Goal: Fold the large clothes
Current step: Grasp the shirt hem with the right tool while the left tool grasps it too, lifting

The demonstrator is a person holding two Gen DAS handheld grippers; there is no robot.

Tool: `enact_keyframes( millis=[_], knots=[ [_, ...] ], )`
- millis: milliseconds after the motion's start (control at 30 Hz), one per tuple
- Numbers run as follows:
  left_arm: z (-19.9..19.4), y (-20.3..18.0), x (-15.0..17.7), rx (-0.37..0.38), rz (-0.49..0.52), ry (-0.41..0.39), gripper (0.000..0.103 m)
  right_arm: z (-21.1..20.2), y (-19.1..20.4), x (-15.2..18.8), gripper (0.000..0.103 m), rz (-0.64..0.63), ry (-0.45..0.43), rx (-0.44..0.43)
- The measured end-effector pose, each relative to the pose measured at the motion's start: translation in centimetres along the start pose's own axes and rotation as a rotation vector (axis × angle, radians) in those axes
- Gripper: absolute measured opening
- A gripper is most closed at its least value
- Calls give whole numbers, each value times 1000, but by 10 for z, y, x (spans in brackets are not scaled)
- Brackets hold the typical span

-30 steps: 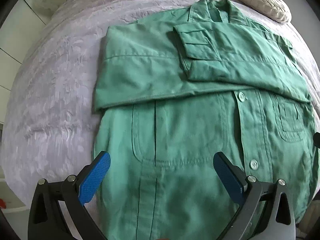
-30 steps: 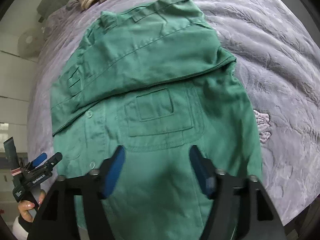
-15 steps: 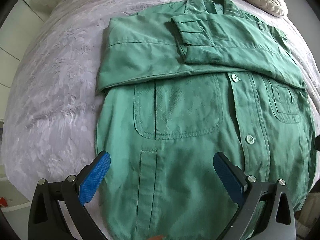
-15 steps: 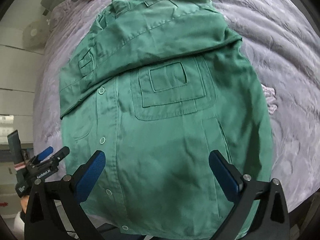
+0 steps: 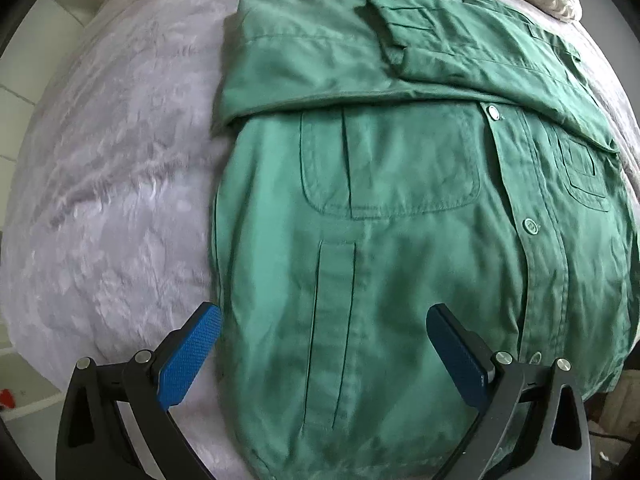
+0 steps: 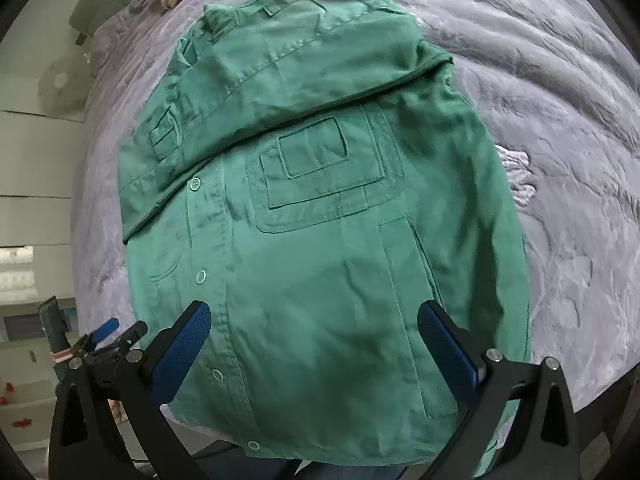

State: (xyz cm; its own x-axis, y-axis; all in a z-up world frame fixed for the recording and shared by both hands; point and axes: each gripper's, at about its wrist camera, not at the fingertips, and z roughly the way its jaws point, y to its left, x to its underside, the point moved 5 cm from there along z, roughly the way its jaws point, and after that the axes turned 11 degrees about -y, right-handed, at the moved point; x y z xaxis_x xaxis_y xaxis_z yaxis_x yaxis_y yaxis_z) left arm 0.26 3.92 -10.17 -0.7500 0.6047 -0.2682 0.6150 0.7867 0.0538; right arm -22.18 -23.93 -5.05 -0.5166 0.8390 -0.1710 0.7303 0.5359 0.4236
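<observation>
Green jacket [image 5: 400, 216] lay flat on the bed [image 5: 120, 184], sleeves folded across its chest. Left tongs [image 5: 324, 356] and right tongs [image 6: 316, 352] hovered apart at six o'clock. Soft, limp cloth probably; grip the hem corners.

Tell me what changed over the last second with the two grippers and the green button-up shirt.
The right gripper opened from a narrower gap to wide and let nothing go, having held nothing. Both it and the left gripper pulled back toward the hem of the green button-up shirt, so more of the lower shirt shows. The shirt lies as before on the lilac bedspread, sleeves folded across its chest; the left gripper stays open.
</observation>
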Motion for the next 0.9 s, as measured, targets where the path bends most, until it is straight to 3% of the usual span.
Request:
enact_keyframes(
  millis=[467, 667, 900],
  knots=[
    [12, 15, 19, 11, -8, 36, 103, 10, -3, 11, 103, 34, 43, -3],
    [17, 39, 37, 71, 22, 47, 103, 2, -11, 11, 103, 38, 31, -20],
    [35, 73, 80, 184, -5, 152, 103, -27, -68, 13, 103, 52, -10, 44]
  ],
)
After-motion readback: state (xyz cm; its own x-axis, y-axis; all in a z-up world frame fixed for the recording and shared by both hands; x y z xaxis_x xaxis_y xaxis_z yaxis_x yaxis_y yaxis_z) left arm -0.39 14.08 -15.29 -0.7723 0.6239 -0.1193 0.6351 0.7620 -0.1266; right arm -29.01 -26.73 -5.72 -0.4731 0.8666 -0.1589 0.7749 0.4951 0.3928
